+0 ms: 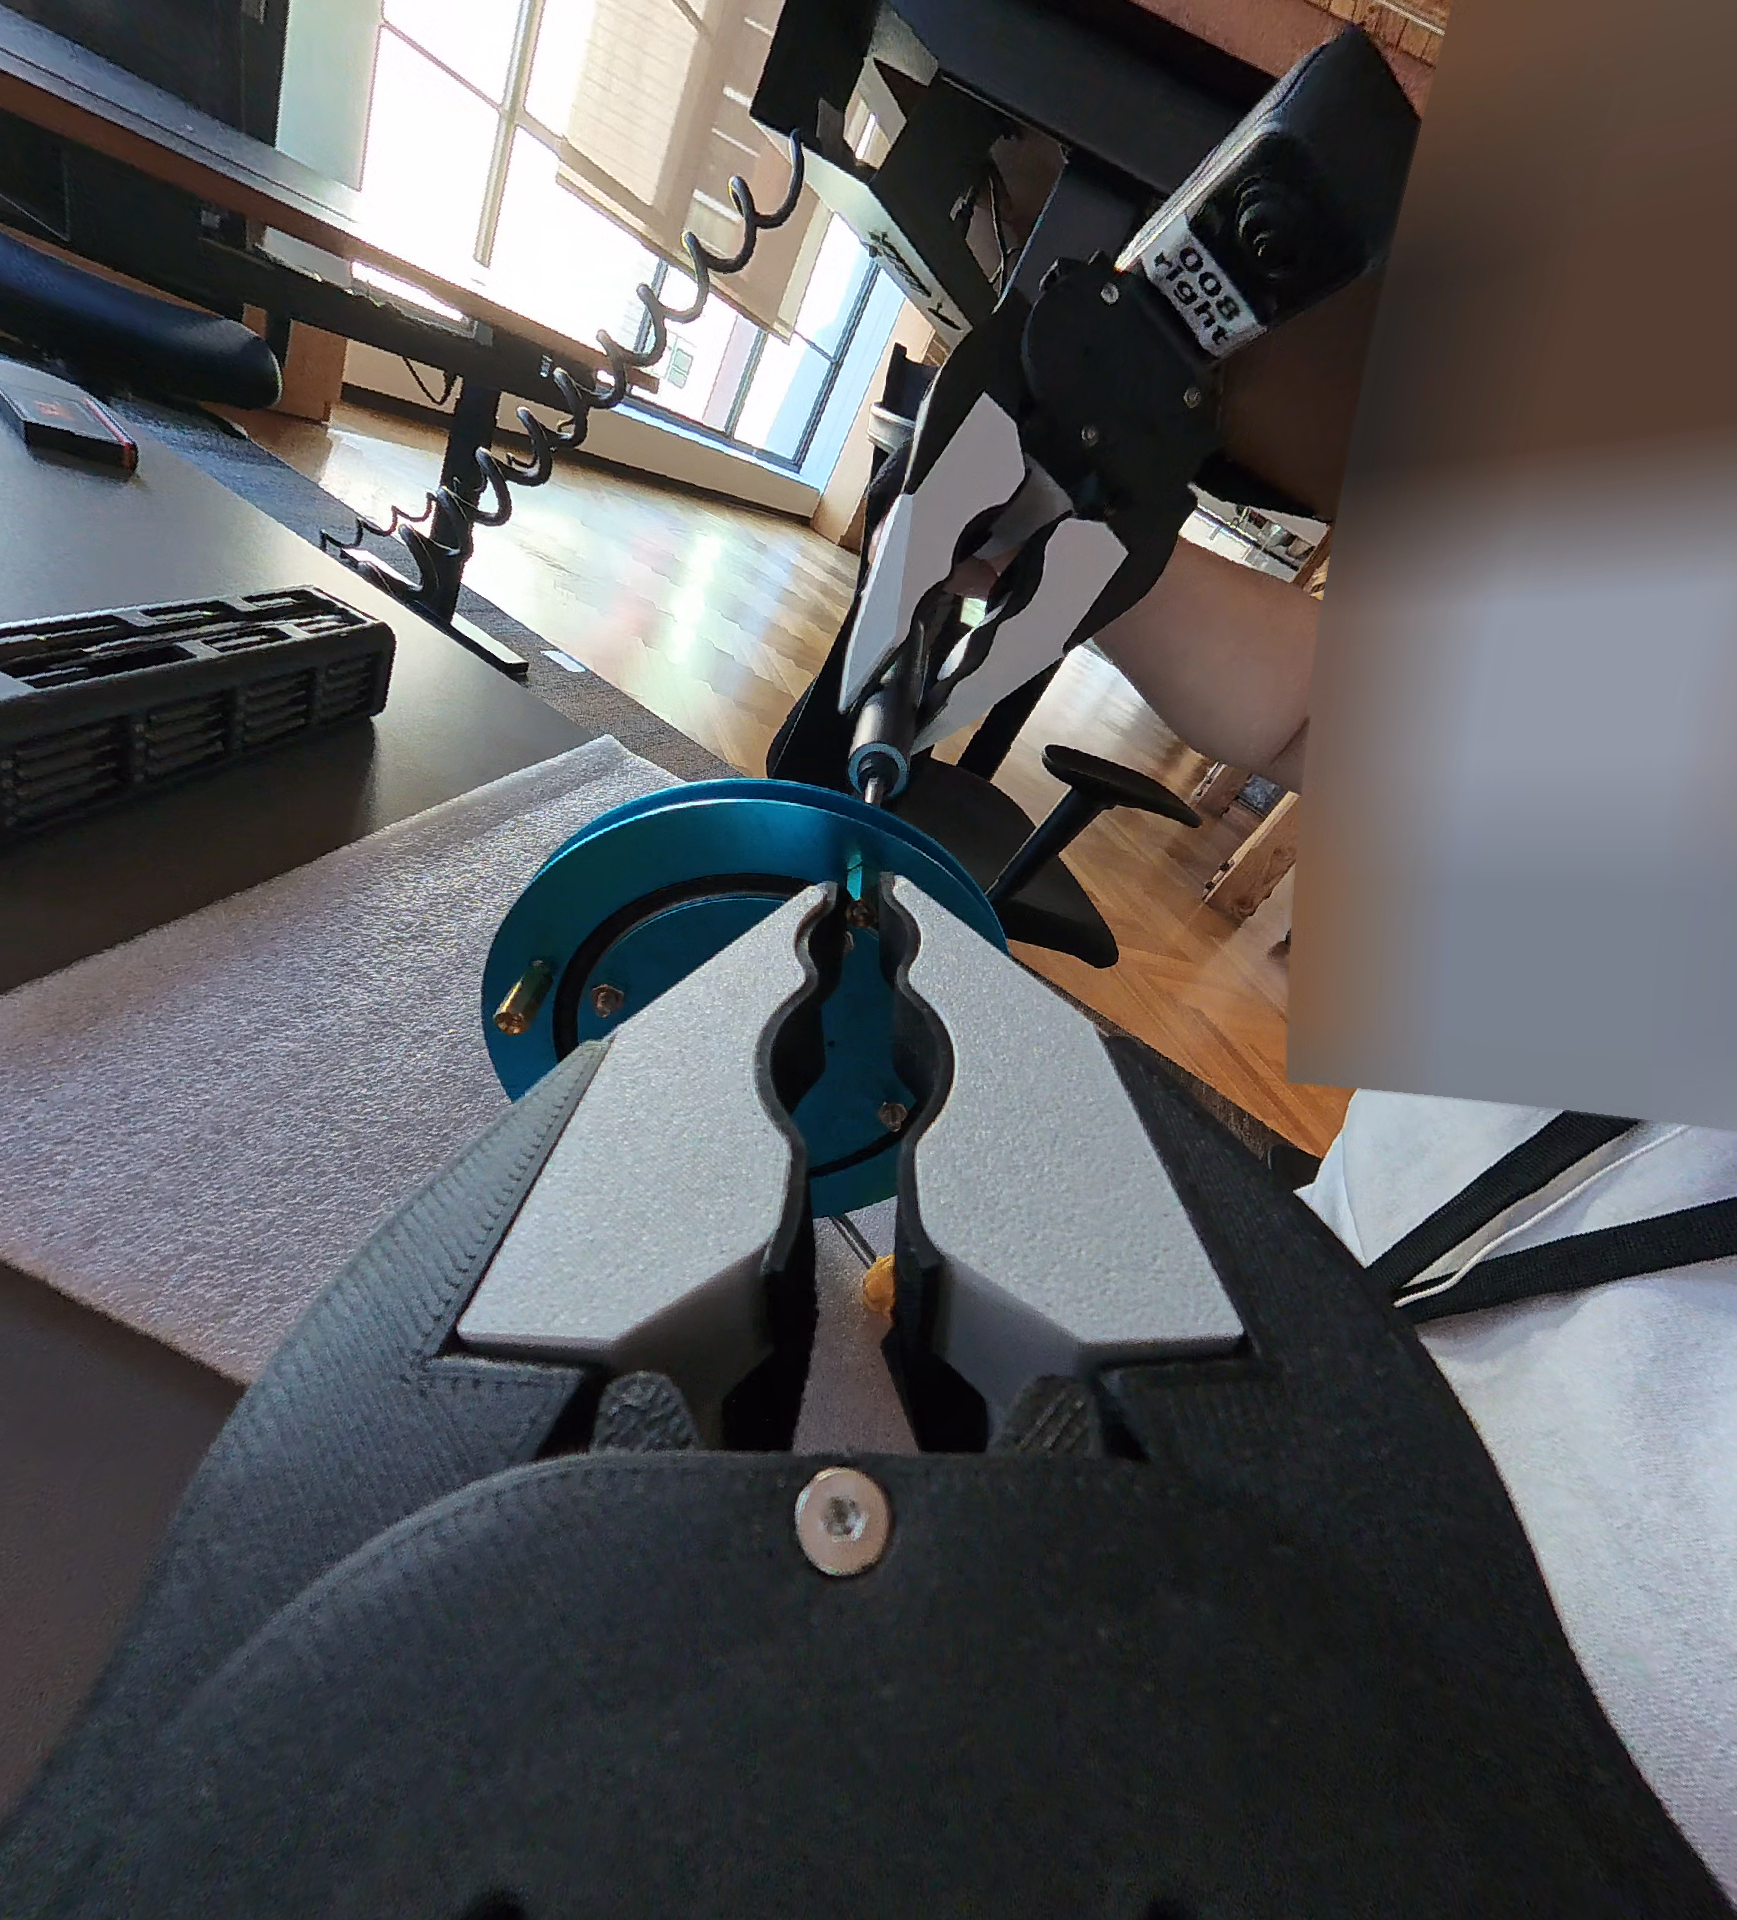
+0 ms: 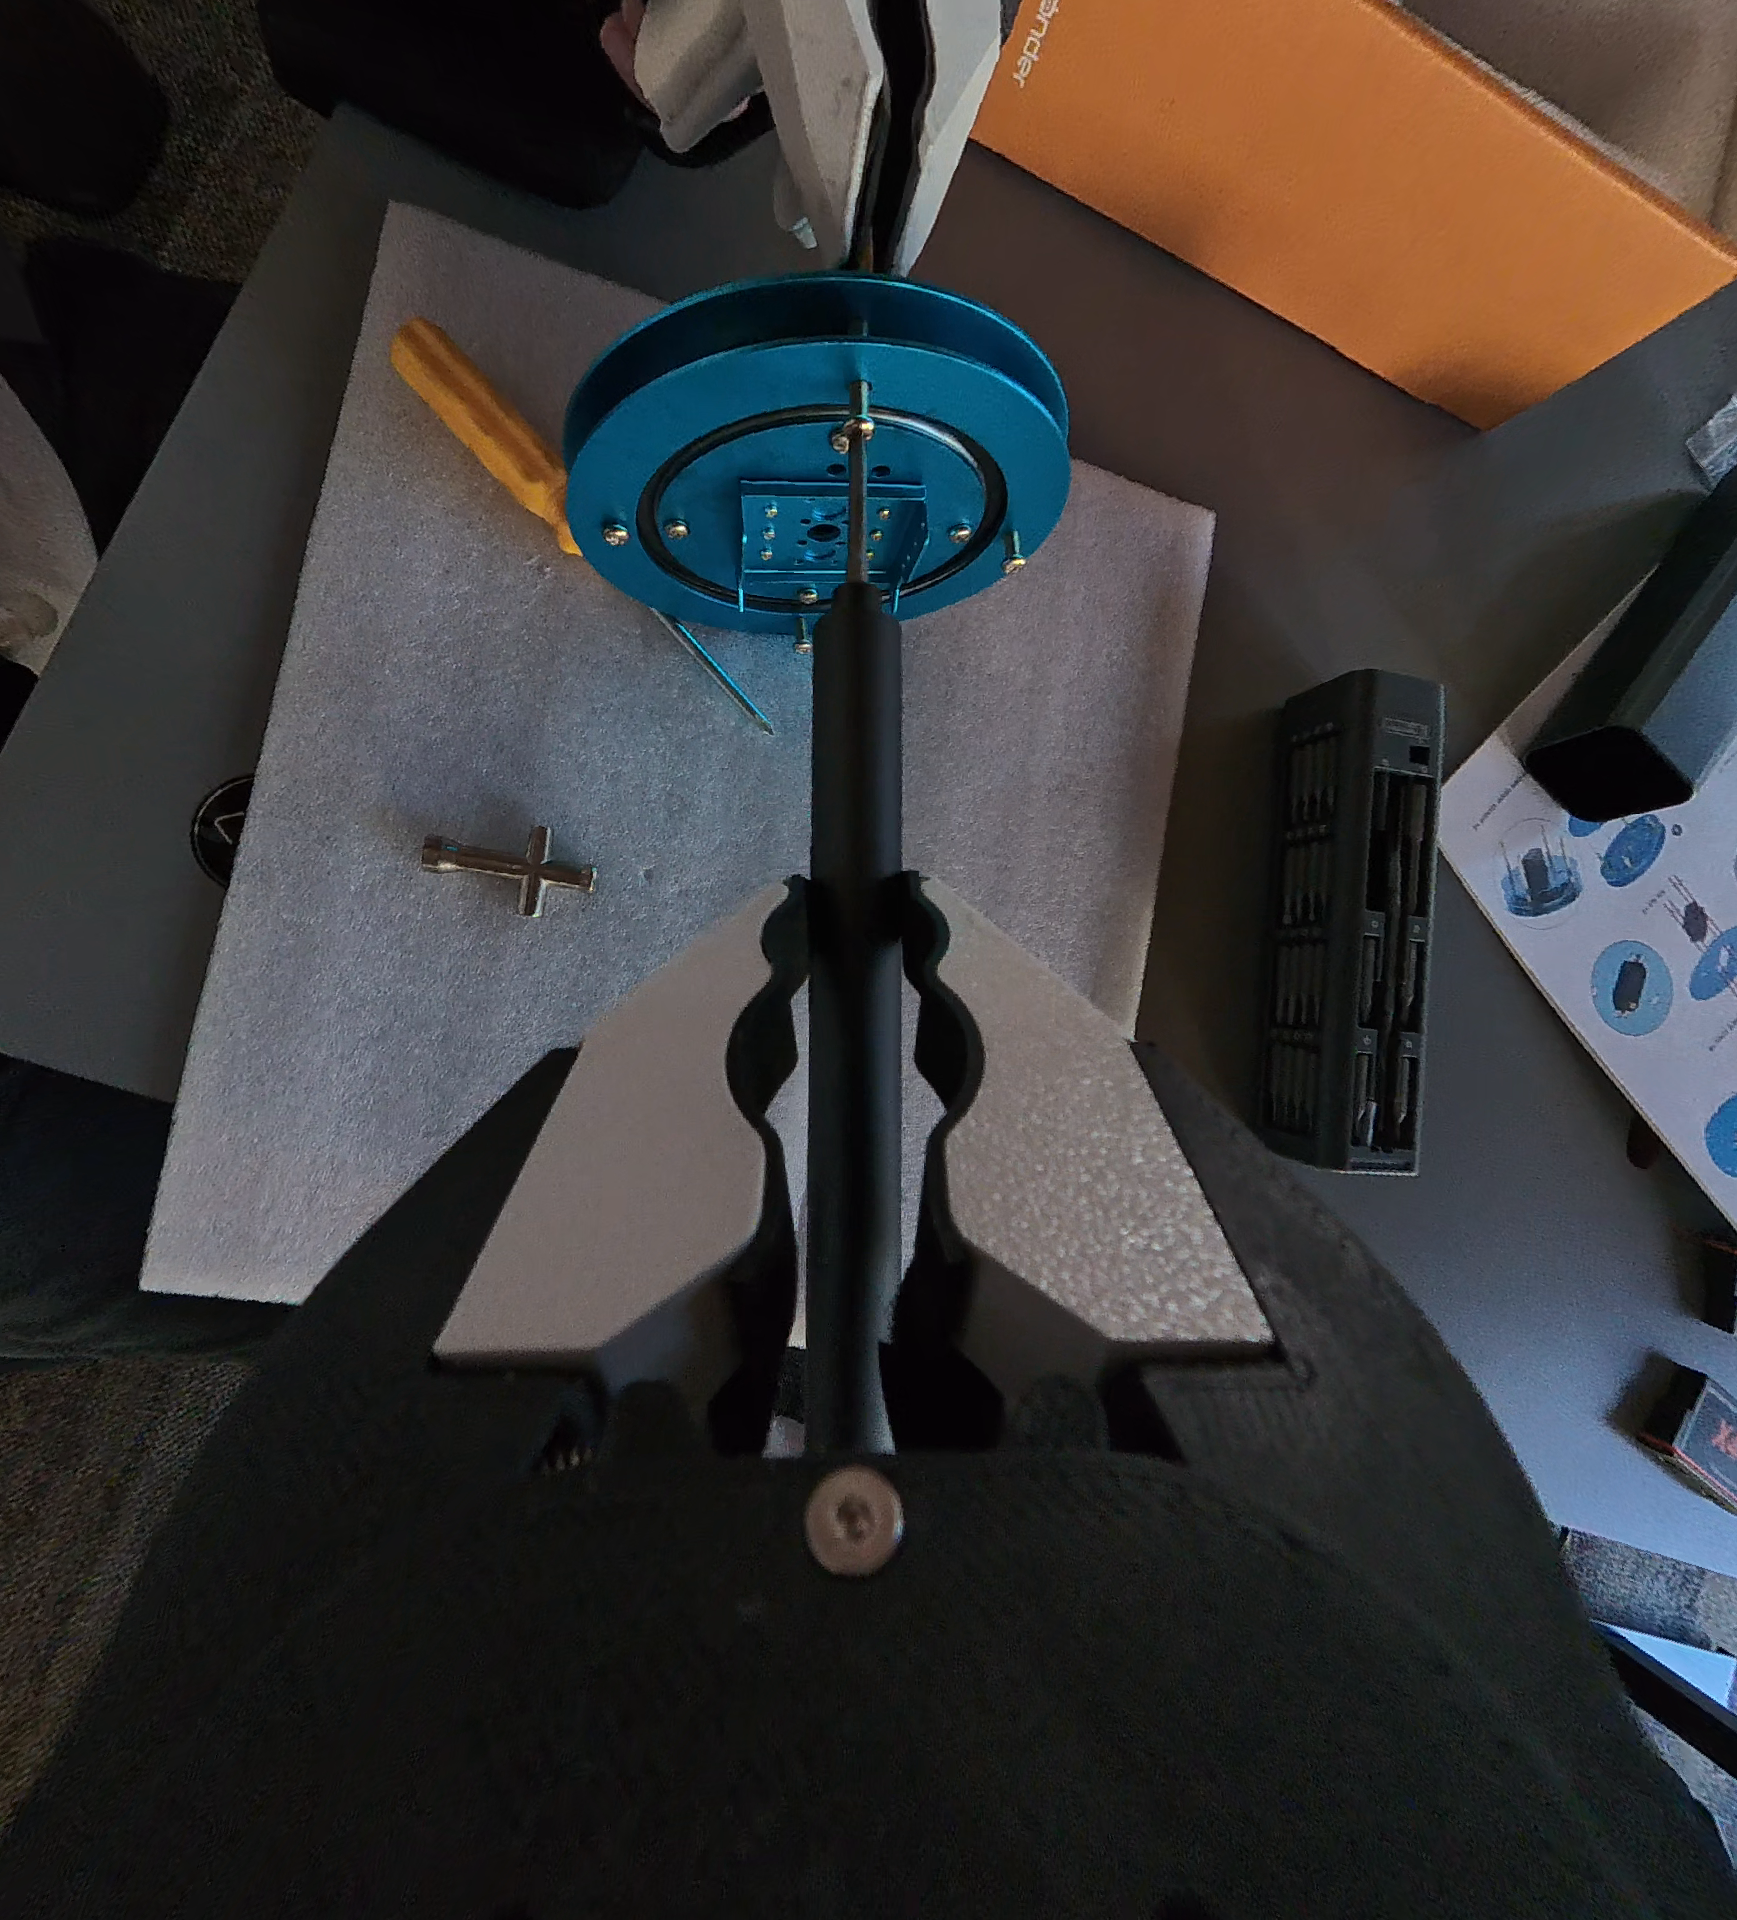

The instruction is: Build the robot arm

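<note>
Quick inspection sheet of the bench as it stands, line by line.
Surface: grey table with white foam mat.
Job's things: blue disc assembly on the mat; black screwdriver tip at its centre.
Clutter: yellow screwdriver, cross wrench, bit case, instruction sheet, orange box.
Grippers: left tongs closed on the disc assembly; right tongs shut on the black screwdriver.
Cables: coiled cable.
Surroundings: office chair, windows.

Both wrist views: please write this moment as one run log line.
left gripper: shut on blue disc assembly | right gripper: shut on black screwdriver, tip at assembly screw | foam mat: yellow screwdriver, cross wrench
</note>
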Demonstrator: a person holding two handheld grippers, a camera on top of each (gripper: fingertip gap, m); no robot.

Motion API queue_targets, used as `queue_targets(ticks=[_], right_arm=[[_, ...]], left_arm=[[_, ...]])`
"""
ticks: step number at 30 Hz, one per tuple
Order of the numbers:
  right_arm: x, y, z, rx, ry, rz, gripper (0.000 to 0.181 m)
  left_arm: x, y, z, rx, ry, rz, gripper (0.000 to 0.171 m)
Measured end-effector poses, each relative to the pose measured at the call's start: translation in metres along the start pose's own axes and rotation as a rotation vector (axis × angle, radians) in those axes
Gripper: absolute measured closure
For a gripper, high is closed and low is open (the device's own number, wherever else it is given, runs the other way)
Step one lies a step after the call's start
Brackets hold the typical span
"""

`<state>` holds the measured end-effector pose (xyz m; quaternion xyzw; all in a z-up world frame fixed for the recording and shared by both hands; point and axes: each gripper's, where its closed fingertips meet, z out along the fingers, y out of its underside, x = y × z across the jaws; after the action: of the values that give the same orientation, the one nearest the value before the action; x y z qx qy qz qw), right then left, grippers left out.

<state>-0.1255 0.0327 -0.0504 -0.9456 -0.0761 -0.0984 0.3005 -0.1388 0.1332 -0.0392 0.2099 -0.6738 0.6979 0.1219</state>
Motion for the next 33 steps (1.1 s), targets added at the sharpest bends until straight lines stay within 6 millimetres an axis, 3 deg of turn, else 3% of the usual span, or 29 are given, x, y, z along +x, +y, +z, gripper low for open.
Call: queue_targets(ticks=[18, 26, 33], right_arm=[[0.0007, 0.0020, 0.0046, -0.008, -0.029, 0.024, 0.165], [0.0053, 0.0014, 0.0032, -0.071, 0.044, -0.119, 0.165], [0.0038, 0.0007, 0.0042, -0.081, 0.097, -0.119, 0.165]], left_arm=[[0.0005, 0.0011, -0.0011, -0.009, 0.003, 0.003, 0.167], [0.0015, 0.0016, -0.0005, -0.013, 0.024, -0.022, 0.167], [-0.0009, 0.0004, -0.0018, -0.004, 0.013, -0.025, 0.167]])
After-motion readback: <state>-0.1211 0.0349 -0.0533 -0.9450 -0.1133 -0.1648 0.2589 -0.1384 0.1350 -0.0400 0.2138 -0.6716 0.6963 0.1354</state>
